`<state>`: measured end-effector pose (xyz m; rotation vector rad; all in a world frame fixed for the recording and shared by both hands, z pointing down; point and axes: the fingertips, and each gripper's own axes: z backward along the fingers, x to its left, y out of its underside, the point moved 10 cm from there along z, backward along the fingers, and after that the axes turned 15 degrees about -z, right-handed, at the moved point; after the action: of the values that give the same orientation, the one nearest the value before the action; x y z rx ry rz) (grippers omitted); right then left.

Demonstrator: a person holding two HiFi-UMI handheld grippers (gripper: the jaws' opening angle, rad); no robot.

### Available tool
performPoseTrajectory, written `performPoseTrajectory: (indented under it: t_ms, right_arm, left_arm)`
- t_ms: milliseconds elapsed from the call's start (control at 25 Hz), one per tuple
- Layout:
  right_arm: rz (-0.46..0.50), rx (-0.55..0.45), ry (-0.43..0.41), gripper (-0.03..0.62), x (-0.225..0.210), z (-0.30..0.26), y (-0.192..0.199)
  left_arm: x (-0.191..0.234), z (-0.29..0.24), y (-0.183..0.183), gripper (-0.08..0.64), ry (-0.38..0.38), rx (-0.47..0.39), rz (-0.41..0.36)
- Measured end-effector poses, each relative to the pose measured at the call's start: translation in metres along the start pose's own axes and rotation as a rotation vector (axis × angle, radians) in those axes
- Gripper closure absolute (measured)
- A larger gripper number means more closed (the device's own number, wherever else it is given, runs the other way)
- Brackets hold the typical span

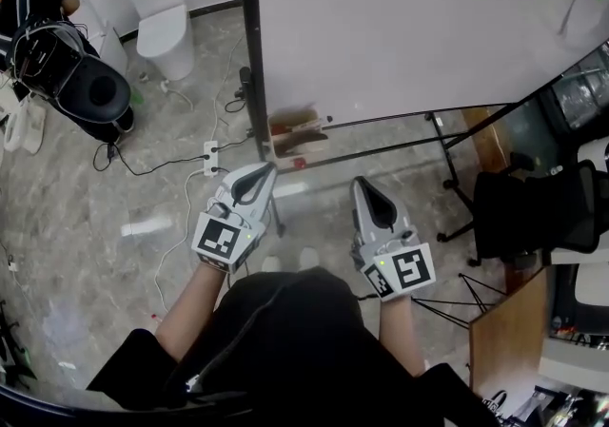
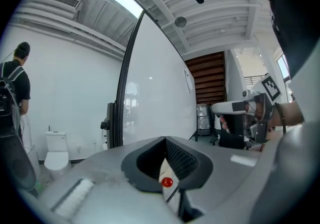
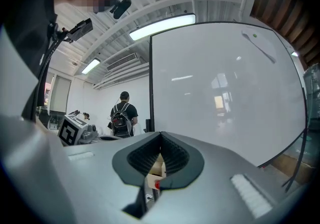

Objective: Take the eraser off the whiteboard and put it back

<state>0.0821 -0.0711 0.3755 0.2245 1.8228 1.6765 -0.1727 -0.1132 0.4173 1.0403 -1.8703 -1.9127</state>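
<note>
Toilet well ahead-left of left tongs; pwr strip just left of them. Office chair right of right tongs; cardboard box ahead, btwn both.

Saw a white whiteboard framed in black, far. Noted grey left gripper and right gripper with black ribbed pads, black-and-white square markers on their cubes. Found grey veined floor, white toilet far left, black chair right, black sleeves near.
</note>
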Motion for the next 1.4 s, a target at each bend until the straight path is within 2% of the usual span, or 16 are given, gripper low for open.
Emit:
performPoseTrajectory:
  t_ms: [120, 360, 480, 680, 960, 1160, 1400]
  right_arm:
    - [-0.004, 0.002, -0.016, 0.583, -0.009, -0.005, -0.003]
    - [-0.016, 0.0, -0.027, 0.583, -0.028, -0.011, -0.005]
    - [-0.021, 0.004, -0.022, 0.583, -0.037, -0.012, -0.004]
    - [-0.027, 0.012, -0.022, 0.583, -0.046, -0.012, -0.001]
    - [-0.035, 0.009, -0.01, 0.583, -0.06, -0.005, -0.003]
    - [-0.038, 0.011, -0.007, 0.583, -0.067, -0.002, -0.004]
    - [-0.041, 0.01, -0.001, 0.583, -0.073, 0.002, -0.006]
  left_arm:
    - [-0.001, -0.014, 0.0, 0.554, 0.012, 0.011, -0.026]
    - [-0.011, -0.046, 0.001, 0.549, 0.082, 0.066, -0.166]
    - [-0.015, -0.061, 0.002, 0.54, 0.112, 0.086, -0.207]
    - [-0.014, -0.082, 0.008, 0.495, 0.147, 0.117, -0.245]
    - [-0.022, -0.098, 0.021, 0.397, 0.2, 0.222, -0.32]
    - [-0.023, -0.11, 0.022, 0.359, 0.213, 0.28, -0.392]
    - [-0.023, -0.121, 0.028, 0.327, 0.245, 0.342, -0.419]
